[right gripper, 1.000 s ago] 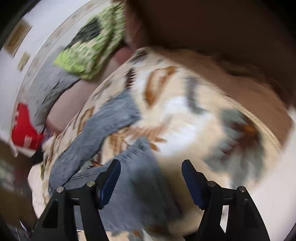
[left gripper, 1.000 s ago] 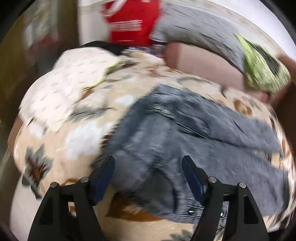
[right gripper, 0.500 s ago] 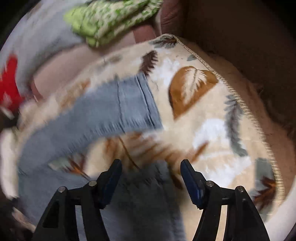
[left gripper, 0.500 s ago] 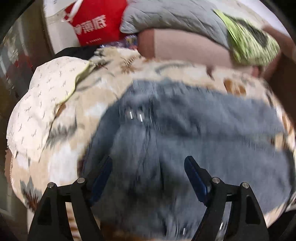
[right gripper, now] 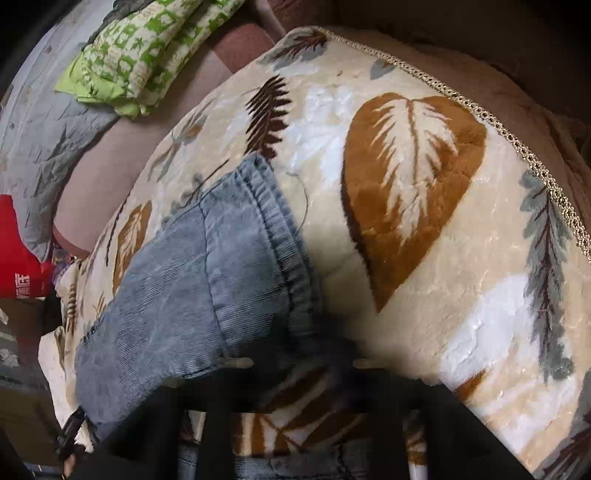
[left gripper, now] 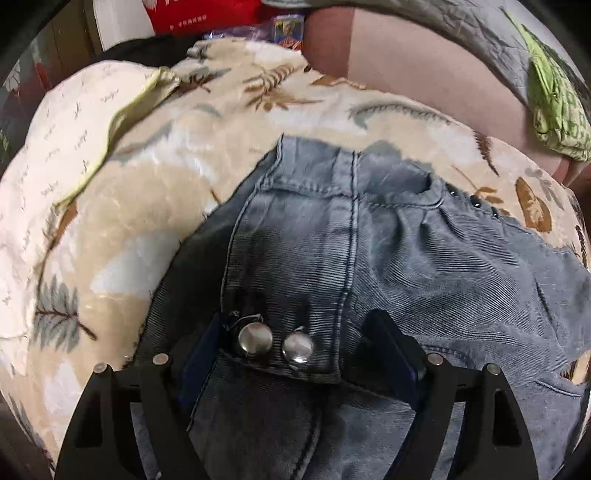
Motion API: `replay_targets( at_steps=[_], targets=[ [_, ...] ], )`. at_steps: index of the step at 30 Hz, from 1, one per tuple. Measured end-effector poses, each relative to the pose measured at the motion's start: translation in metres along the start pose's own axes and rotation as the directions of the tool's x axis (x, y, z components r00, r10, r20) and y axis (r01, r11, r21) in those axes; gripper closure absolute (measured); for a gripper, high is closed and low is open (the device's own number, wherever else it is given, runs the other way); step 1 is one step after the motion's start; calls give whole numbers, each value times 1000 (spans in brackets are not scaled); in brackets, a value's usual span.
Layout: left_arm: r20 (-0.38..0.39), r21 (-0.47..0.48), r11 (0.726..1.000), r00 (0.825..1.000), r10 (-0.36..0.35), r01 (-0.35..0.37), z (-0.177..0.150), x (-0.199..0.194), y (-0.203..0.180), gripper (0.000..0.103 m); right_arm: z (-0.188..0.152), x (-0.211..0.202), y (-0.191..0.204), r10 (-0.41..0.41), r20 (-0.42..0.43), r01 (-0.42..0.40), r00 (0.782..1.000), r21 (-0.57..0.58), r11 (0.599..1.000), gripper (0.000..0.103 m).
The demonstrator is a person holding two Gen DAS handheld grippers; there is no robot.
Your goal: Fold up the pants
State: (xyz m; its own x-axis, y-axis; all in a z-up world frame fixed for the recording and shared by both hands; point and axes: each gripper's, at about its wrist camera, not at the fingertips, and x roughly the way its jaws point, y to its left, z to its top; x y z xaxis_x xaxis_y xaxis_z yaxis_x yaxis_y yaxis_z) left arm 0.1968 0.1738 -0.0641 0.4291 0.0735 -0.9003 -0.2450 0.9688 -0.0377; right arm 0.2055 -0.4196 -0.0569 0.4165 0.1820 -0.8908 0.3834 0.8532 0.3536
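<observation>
Grey-blue jeans (left gripper: 406, 258) lie spread on a leaf-print blanket (left gripper: 147, 221). My left gripper (left gripper: 295, 317) is open, low over the waistband. The two metal buttons (left gripper: 275, 341) sit between its fingers, and the pads stand clear of the cloth. In the right wrist view one jeans leg (right gripper: 192, 288) runs up from the lower left to its stitched hem (right gripper: 280, 229). My right gripper (right gripper: 303, 354) is a dark blur at the hem's near corner. Its jaws are closing, with that corner of cloth between them.
A white pillow (left gripper: 55, 147) lies left of the blanket. A red bag (left gripper: 207, 14), a grey quilt (right gripper: 33, 136) and a folded green-patterned cloth (right gripper: 147, 51) sit at the back on a pinkish surface (left gripper: 424, 74). The blanket's gold-trimmed edge (right gripper: 480, 110) runs at the right.
Both grippers have dropped closer to the jeans. The left came over the waistband buttons, still wide. The right slid to the leg hem and its jaws came together.
</observation>
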Motion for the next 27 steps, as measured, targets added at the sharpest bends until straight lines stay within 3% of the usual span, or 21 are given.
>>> replay_targets(
  at_steps=[4,5,6,7,8,10,12,14,16,20,27],
  targets=[
    [2,-7,1000,1000,-4,4,1,4,4,19,-6,-32,17,-93,97,104,991,-119,987,84],
    [2,-2,1000,1000,-1,1,1,4,3,19,-10,-29,18,-118,90,130,989,-144,981,83],
    [0,1,1000,1000,0,0,1,3,3,19,-13,-18,14,-137,41,142,990,-158,977,82],
    [-4,0,1000,1000,-4,4,2,2,3,19,-18,4,9,-163,-62,150,985,-173,973,78],
    [-2,2,1000,1000,-10,10,3,-2,5,19,-21,13,7,-162,-94,144,982,-178,973,77],
    [20,-2,1000,1000,-22,22,8,-14,13,20,-18,-1,8,-139,-40,131,989,-171,977,73],
    [71,-16,999,997,-41,42,19,-29,23,20,-8,-15,10,-96,-2,95,995,-151,984,60],
    [113,-43,997,991,-65,71,38,-38,33,19,9,-27,18,-82,64,91,995,-162,983,35],
    [115,-87,989,987,-111,121,59,-36,40,20,31,-26,30,-41,100,58,994,-176,983,33],
    [54,-185,953,970,-236,242,94,-10,42,20,68,4,36,36,54,-30,998,-116,993,33],
    [-3,-234,935,962,-274,266,123,36,34,20,79,37,38,36,11,-34,999,-119,992,33]
  ],
)
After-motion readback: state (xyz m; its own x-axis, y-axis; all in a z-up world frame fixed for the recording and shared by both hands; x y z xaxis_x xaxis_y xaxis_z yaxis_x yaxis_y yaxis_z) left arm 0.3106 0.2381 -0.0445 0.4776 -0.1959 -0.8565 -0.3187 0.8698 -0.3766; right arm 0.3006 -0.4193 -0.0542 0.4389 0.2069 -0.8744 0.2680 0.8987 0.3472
